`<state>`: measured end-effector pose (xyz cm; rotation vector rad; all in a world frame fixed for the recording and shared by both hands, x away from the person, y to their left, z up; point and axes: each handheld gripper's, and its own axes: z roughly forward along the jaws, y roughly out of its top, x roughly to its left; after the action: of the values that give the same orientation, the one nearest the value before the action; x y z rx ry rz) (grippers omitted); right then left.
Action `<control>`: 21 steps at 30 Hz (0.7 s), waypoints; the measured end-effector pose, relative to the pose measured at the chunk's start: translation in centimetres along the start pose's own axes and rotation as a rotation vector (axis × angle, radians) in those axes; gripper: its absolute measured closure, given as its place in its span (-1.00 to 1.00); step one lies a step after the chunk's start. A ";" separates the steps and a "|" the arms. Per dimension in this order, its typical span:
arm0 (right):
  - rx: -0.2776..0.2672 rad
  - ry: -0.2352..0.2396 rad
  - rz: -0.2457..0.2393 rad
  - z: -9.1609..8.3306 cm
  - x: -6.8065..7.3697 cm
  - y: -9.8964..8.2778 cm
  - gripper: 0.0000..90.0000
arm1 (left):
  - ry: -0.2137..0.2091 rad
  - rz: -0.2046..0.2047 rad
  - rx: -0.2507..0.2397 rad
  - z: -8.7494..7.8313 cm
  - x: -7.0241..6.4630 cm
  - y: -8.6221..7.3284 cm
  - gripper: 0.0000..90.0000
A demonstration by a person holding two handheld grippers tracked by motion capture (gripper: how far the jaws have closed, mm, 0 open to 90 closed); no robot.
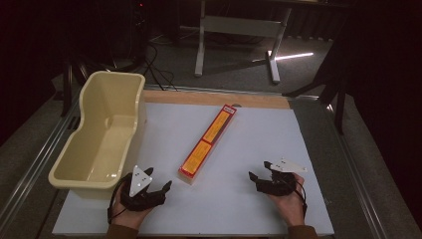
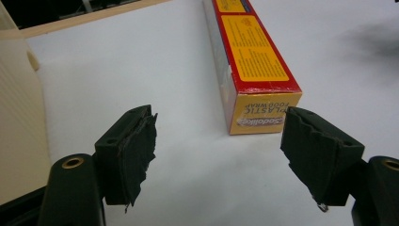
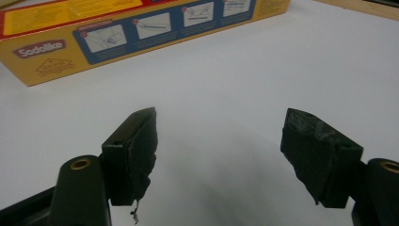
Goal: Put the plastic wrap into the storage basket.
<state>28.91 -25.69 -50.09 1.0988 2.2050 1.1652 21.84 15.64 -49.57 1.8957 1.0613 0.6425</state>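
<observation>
A long red and yellow box of plastic food wrap (image 1: 209,143) lies diagonally on the white board (image 1: 259,134), its near end towards me. My left gripper (image 1: 160,185) rests near the board's front left, open and holding nothing, just short of the box's near end (image 2: 259,115). On the front right my right gripper (image 1: 260,171) also stands open and bare, with the box's yellow side (image 3: 141,28) lying farther off to its left. A hand holds each gripper from the bottom edge.
A cream plastic tub (image 1: 102,132) stands at the board's left edge, close to my left gripper; its wall (image 2: 19,132) runs along the left gripper view's left side. A wooden strip (image 1: 214,98) borders the board's far edge. Table legs (image 1: 201,40) stand on the floor beyond.
</observation>
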 end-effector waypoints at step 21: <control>-0.016 0.135 -0.119 2.0 5.0 3.6 0.10 | -0.022 0.022 -0.024 -0.9 0.1 0.3 -0.41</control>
<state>28.82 -19.45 -48.19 0.8923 2.3235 1.2352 21.35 16.02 -48.89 1.8922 1.0157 0.6430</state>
